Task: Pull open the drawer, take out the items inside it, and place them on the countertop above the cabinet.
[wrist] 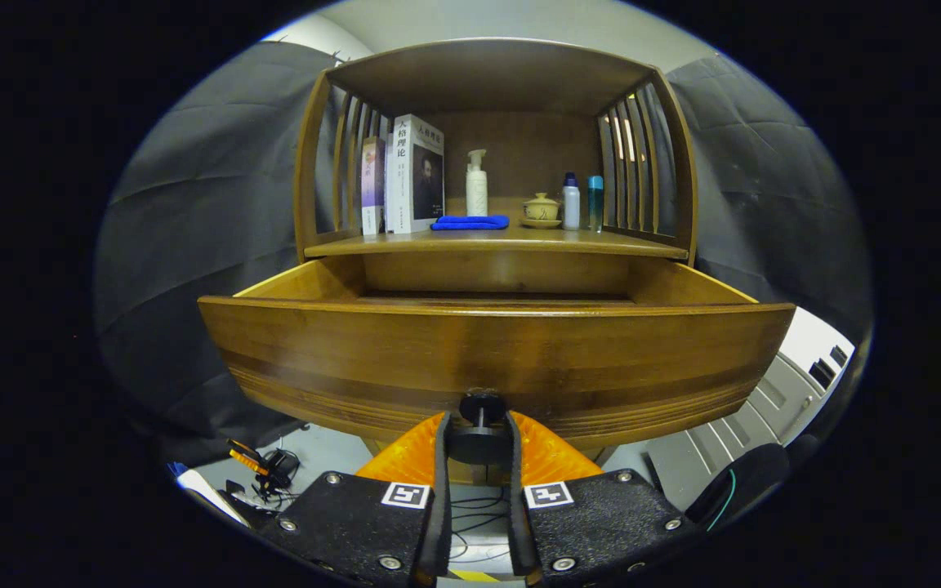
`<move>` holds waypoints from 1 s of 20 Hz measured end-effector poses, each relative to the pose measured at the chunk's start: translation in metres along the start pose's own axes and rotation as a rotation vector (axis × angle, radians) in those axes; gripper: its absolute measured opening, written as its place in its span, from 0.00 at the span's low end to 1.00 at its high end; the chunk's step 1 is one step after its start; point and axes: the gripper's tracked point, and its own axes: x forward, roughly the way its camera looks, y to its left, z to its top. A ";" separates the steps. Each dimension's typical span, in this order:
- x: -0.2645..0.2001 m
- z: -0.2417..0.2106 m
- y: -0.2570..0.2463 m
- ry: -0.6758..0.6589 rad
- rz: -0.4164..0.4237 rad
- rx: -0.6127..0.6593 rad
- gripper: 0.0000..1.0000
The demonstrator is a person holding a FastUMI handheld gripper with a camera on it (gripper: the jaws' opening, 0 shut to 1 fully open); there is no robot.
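A wooden drawer (495, 359) stands pulled out from the cabinet, its wide front panel facing me. A black round knob (480, 437) sticks out from the lower middle of that front. My gripper (479, 445) is shut on the knob, with both orange fingers (413, 453) pressing its sides. The drawer's inside is hidden behind the front panel; I see only its side walls and back. Above the drawer runs the countertop (470, 242) of the cabinet.
On the countertop stand books (413, 173) at the left, a white pump bottle (476, 184), a folded blue cloth (470, 222), a small lidded teacup (541, 210) and two small bottles (582, 202). Slatted side walls and a roof enclose that shelf. Cables and a grey case lie below.
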 end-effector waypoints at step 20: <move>-0.064 0.016 0.032 -0.107 0.096 0.035 0.85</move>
